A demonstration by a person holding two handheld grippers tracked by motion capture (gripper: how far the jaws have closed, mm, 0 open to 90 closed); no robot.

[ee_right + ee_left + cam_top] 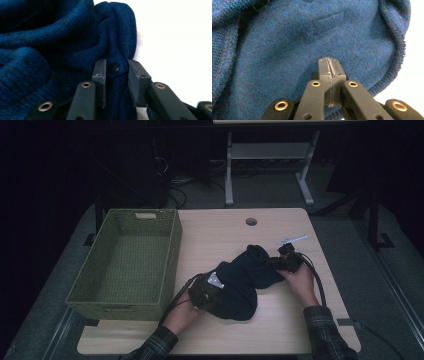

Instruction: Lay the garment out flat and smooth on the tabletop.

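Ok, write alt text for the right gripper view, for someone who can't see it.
A fold of dark blue knitted garment with a black snap button sits between the two black jaws of the right gripper, which bracket it on both sides. The rest of the garment bunches up at the left, and a pale, washed-out table surface lies to the right.

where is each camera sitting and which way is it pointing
High view: above the person's side of the table, looking forward and down; both forearms and hands show, green basket at left.
Left gripper view: rides the left gripper, facing the blue knit garment; shut fingers show.
Right gripper view: rides the right gripper, fingers either side of a buttoned fold.
All views share the garment.
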